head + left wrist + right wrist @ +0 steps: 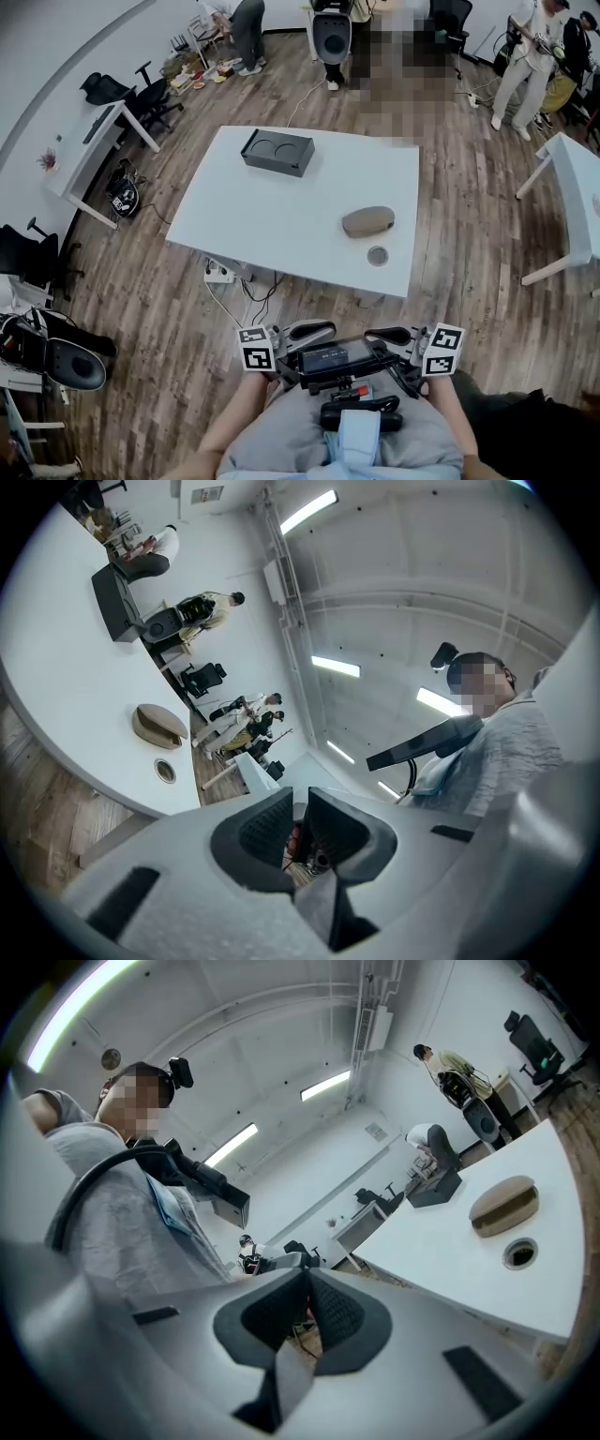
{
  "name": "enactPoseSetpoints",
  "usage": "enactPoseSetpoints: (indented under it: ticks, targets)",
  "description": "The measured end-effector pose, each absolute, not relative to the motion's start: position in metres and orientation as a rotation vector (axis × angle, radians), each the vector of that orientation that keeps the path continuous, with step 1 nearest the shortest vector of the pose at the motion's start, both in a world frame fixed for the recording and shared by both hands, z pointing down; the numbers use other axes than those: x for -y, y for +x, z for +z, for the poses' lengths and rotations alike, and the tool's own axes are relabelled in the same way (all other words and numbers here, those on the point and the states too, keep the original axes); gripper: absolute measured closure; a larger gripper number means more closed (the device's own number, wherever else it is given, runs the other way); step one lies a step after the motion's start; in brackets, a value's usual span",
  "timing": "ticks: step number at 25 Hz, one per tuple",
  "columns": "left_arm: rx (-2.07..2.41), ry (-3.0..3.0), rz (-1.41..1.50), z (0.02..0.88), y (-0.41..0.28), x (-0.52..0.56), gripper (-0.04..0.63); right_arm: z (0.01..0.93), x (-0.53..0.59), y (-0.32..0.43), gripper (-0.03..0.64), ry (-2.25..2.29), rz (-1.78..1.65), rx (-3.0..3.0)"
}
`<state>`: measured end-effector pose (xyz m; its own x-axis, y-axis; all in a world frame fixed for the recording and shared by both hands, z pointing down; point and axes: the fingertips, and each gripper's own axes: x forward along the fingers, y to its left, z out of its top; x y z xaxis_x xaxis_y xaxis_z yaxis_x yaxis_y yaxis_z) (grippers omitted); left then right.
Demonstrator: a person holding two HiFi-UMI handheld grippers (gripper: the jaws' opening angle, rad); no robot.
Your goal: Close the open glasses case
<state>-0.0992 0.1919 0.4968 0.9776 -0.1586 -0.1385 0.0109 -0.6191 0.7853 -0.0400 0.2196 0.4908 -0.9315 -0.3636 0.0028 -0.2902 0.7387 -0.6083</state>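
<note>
Lying on the white table (281,211), the glasses case (367,222) sat well apart from both tools | left gripper (300,808): jaws a slit apart, empty | right gripper (307,1288): jaws together, empty

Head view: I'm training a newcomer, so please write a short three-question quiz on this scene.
1. True or false: the glasses case lies on the white table.
2. Which lies right beside the round hole in the table? A: the dark box. B: the glasses case.
3. What does the right gripper hold?
Key: 1 true; 2 B; 3 nothing, its jaws are shut and empty.
</note>
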Motion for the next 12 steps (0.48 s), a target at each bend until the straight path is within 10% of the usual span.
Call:
enactPoseSetpoints:
  ticks: [12]
  targets:
    - [0.061, 2.218, -0.2, 0.5, -0.079, -0.193, 0.54, 0.495, -0.216, -0.022, 0.578, -0.565, -0.963, -2.777]
